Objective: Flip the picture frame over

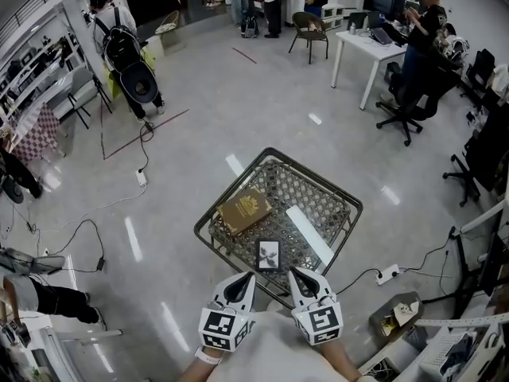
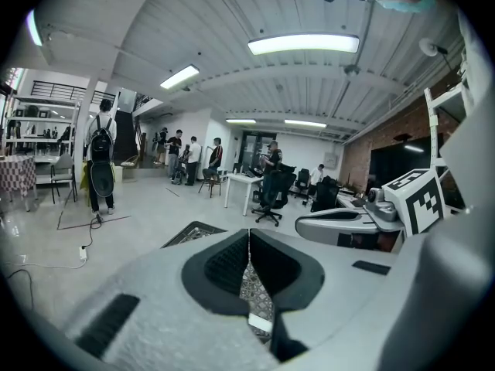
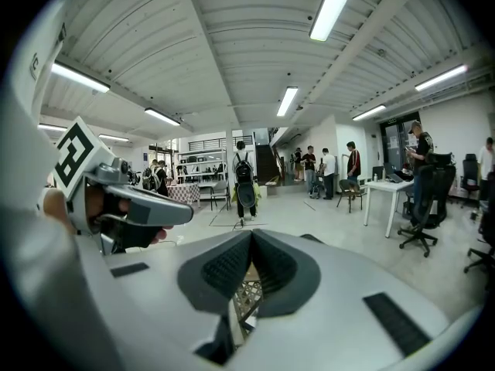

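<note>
At the bottom centre of the head view, the left gripper (image 1: 243, 283) and the right gripper (image 1: 300, 278) sit side by side, each with its marker cube nearest the camera, both aimed toward the top of the frame. In the left gripper view the left gripper's (image 2: 249, 239) two dark pads meet at their tips with nothing between them. The right gripper view shows the same for the right gripper (image 3: 251, 243): jaws together and empty. Only a sliver of wire mesh shows below each pair.

Just beyond the two sets of tips, and between them, the picture frame (image 1: 269, 255) lies flat at the near edge of the wire-mesh table (image 1: 232, 191). It is small and dark-bordered, and its picture side faces up, showing a dark sprig on a pale ground. Whether either gripper touches it cannot be told.

Further up on the mesh, to the left, a brown book (image 1: 245, 209) lies flat. To the right, a long white strip (image 1: 308, 234) runs diagonally.

Past the table stretches the shiny grey floor (image 1: 238, 102). At the upper right stands a white desk (image 1: 366, 46) with a person beside it and a black office chair (image 1: 407, 116). A brown wicker chair (image 1: 308, 30) stands at the top centre.
</note>
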The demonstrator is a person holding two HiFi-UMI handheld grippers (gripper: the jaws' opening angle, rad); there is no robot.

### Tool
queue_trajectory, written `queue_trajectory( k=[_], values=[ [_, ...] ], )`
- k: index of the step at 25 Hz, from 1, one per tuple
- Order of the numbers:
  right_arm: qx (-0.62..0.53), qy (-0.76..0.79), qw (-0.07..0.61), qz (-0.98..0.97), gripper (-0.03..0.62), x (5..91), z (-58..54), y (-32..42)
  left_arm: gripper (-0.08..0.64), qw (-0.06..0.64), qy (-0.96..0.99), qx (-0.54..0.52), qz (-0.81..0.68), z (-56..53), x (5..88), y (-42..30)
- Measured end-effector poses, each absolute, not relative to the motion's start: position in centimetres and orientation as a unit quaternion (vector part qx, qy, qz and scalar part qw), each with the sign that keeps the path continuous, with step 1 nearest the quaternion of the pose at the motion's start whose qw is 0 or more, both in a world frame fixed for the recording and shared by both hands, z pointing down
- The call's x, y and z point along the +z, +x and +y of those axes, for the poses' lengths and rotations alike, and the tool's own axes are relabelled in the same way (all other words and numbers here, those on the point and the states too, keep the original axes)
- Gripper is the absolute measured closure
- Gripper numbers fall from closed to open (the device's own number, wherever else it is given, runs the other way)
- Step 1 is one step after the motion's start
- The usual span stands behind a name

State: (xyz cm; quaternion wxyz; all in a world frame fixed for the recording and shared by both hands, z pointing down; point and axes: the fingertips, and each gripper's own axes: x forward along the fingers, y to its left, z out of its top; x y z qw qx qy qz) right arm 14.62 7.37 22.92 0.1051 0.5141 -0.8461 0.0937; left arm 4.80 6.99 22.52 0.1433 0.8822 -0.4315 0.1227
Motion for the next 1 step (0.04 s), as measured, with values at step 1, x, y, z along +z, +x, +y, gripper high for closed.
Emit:
queue_trajectory(
  k=[1],
  values=[
    [0.095,0.515,0.104,-0.846,0.574,22.89,7.40,14.62,0.531,0.143,0.882,0.123,-0.431,7.01,22.51,4.82]
  ],
)
